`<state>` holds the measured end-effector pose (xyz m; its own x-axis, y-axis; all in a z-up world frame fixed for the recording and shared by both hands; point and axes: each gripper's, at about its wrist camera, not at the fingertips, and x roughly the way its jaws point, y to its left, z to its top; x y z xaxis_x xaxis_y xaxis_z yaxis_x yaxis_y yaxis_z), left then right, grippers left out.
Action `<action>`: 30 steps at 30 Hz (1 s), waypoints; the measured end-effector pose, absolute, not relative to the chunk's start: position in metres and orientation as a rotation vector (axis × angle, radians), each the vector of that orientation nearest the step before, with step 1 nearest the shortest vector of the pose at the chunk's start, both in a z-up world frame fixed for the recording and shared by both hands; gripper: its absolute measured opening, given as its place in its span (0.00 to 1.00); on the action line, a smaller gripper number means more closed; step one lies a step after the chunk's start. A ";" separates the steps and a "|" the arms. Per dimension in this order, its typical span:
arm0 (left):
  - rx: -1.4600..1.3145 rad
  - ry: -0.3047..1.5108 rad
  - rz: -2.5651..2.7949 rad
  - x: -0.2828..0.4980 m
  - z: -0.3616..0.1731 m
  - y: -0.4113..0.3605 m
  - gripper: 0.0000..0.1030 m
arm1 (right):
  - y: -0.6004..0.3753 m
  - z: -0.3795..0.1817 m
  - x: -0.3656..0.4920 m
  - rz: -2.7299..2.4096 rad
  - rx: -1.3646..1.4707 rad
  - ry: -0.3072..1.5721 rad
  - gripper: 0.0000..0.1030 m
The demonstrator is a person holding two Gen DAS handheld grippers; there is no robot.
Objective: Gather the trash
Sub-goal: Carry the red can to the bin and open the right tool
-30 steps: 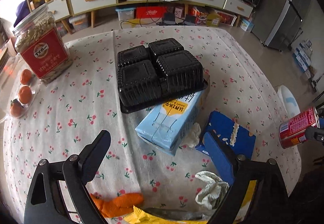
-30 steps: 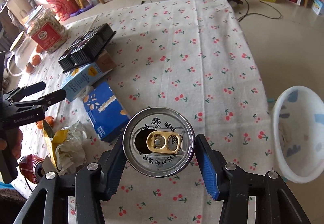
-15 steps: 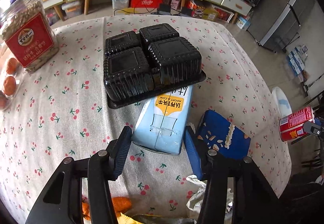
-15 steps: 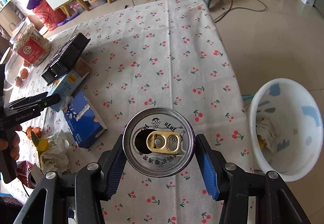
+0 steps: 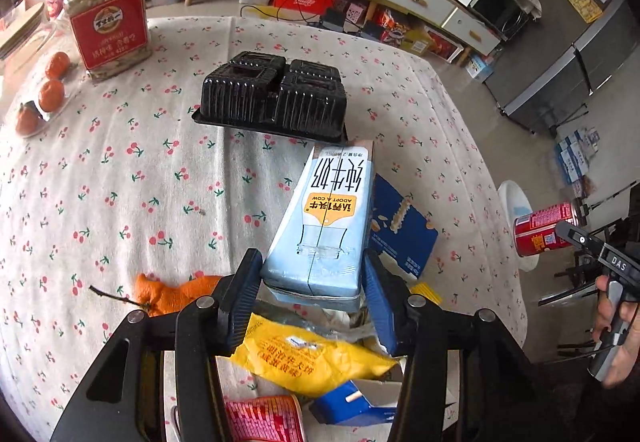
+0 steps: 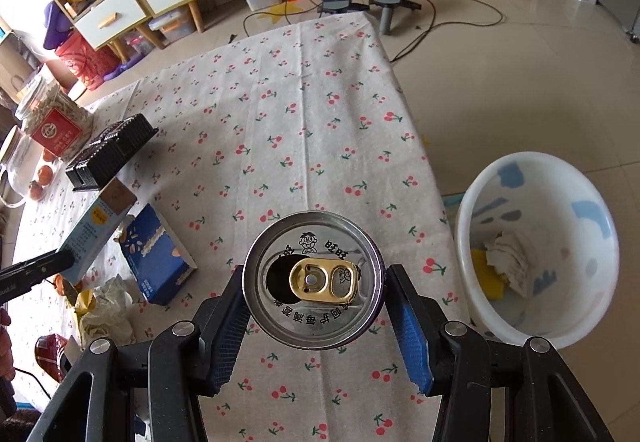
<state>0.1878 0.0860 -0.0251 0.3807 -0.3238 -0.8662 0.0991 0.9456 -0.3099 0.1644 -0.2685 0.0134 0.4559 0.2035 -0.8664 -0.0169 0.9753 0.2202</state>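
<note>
Lettering reads "ADOPT A COW" on the pale blue milk carton (image 5: pixel 325 226), upside down to us, under large Chinese characters. Our left gripper (image 5: pixel 312 296) clamps that carton by its near end; its jaws have just been closing, from wide and empty a second ago to pressed on both sides. The carton now tilts up off the cherry-print tablecloth (image 5: pixel 120 182), whereas earlier it lay flat with its far end under the black plastic tray (image 5: pixel 272 98), which now sits clear of it.

Our right gripper (image 6: pixel 314 288) holds the opened drink can (image 6: pixel 314 282), a cartoon face and Chinese characters printed on its lid, with the same grip as before. The white bin (image 6: pixel 536 254), tissue and yellow scraps inside, has drawn closer, just right of the can, beside the table's edge.

Near the carton lie a dark blue box (image 5: pixel 400 230), orange peel (image 5: pixel 172 292), a yellow wrapper (image 5: pixel 308 354) and a red-labelled jar (image 5: pixel 106 6) of seeds farther off. The wrapper and crumpled litter crowd under our left jaws.
</note>
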 end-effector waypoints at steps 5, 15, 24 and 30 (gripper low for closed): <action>-0.218 1.100 -0.311 0.167 -0.007 0.079 0.51 | -0.278 0.015 0.162 0.123 0.207 1.076 0.56; -0.204 1.050 -0.348 0.154 0.015 0.061 0.51 | -0.328 0.012 0.158 0.032 0.257 1.064 0.56; -0.196 1.028 -0.379 0.158 0.023 0.034 0.51 | -0.395 -0.009 0.156 -0.109 0.318 1.098 0.56; -0.184 1.040 -0.400 0.162 0.019 0.010 0.51 | -0.435 -0.024 0.155 -0.180 0.375 1.114 0.56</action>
